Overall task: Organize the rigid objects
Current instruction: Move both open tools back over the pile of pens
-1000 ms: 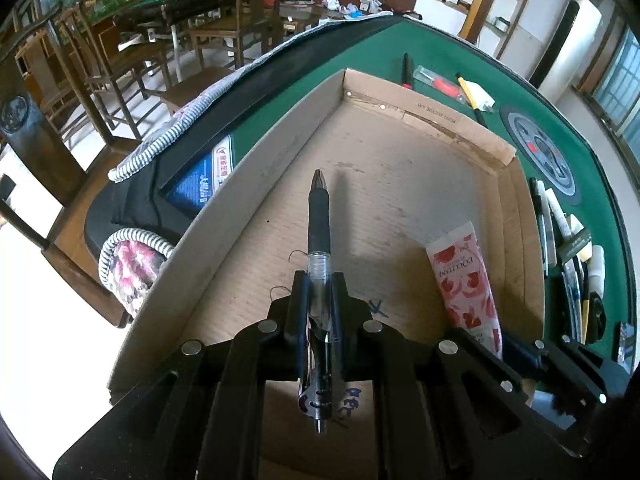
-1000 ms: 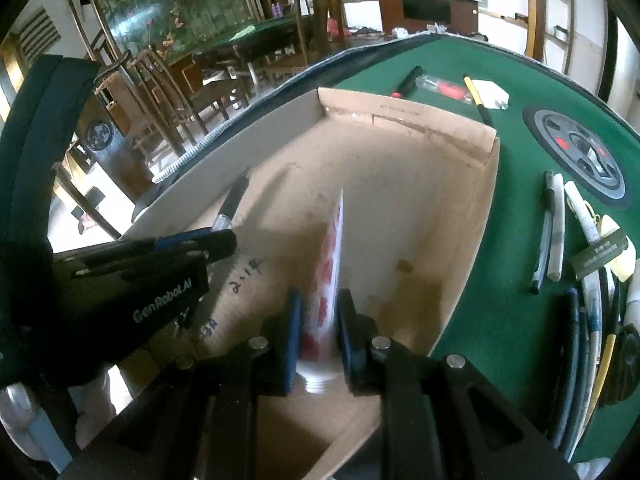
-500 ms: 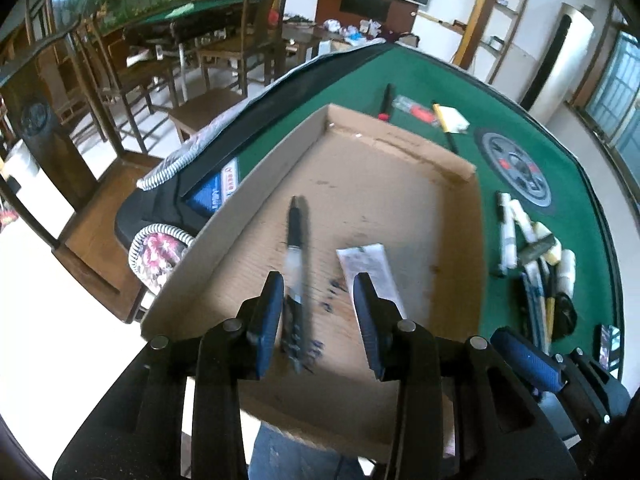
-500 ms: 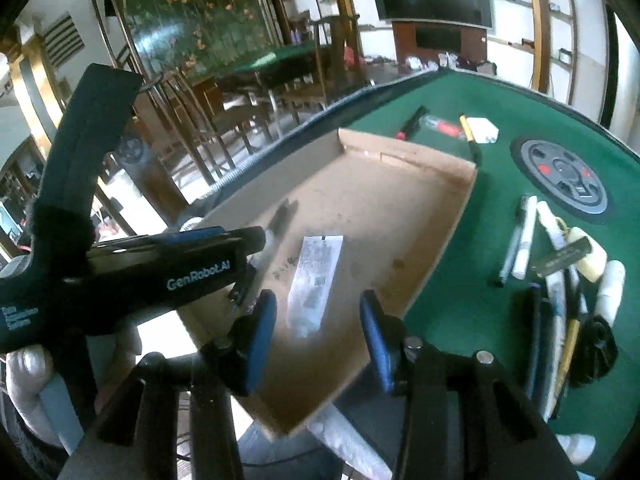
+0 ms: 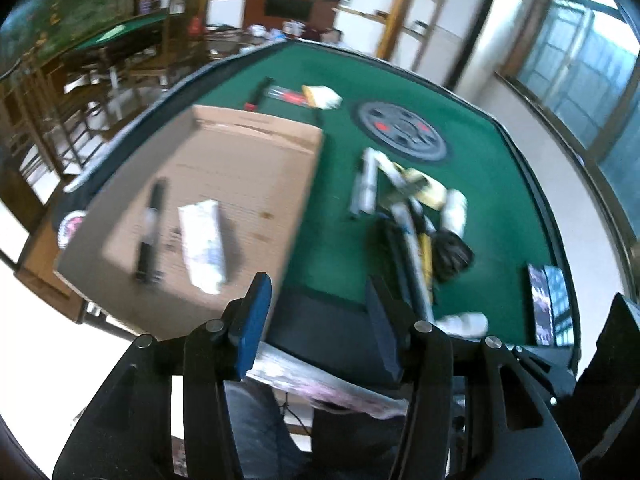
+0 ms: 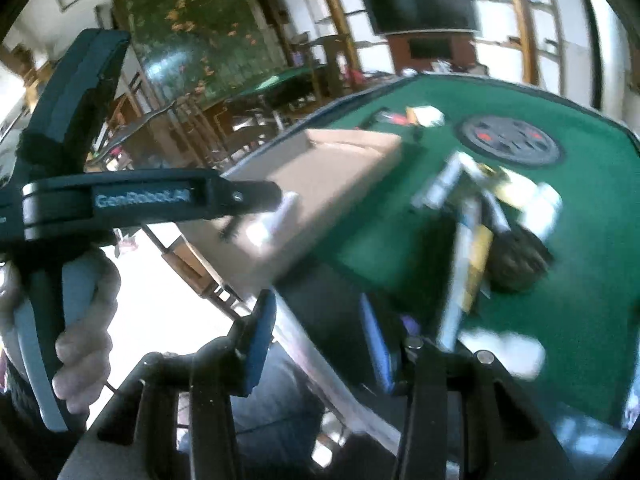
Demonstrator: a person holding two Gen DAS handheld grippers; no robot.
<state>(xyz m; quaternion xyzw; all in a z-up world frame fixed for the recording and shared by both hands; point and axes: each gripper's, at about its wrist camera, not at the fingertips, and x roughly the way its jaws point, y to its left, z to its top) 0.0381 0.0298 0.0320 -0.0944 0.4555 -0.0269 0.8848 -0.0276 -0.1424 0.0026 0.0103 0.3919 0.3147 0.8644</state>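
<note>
Now the pen (image 5: pixel 150 232) and tube (image 5: pixel 202 246) lie side by side in the box (image 5: pixel 256 152), left of frame. Left gripper (image 5: pixel 318 320) is opening, empty; right gripper (image 6: pixel 320 340) is spread, empty, probably freed for the pile (image 5: pixel 416 216) on the tabletop (image 5: pixel 328 220).

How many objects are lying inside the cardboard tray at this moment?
2. A black pen lies toward the left side of the cardboard tray, and a white tube lies just right of it, apart. Blur may hide something small.
</note>
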